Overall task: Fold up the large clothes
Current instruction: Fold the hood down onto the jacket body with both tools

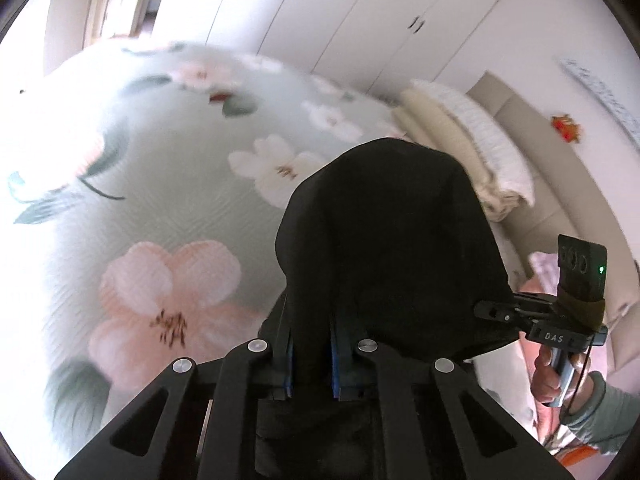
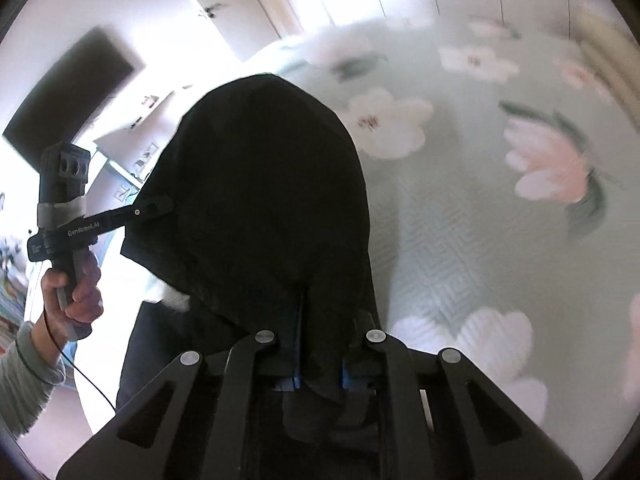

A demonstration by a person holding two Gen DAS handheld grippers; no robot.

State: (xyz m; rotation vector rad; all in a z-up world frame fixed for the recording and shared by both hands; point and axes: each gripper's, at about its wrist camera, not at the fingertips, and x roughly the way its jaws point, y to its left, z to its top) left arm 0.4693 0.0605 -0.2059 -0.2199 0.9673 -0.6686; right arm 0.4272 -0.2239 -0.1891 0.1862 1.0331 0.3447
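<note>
Above the floral bed point(image 1: 160, 208), the left claw point(image 1: 310, 344) and right claw point(image 2: 320, 344) each clench an edge of a black garment point(image 1: 384, 240), which drapes over both. Soft and limp, it seems best gripped at its corners.

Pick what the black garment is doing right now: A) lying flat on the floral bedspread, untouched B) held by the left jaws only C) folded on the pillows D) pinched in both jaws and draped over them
D: the black garment hangs over the left gripper and the right gripper, jaws closed on it in both wrist views.
</note>
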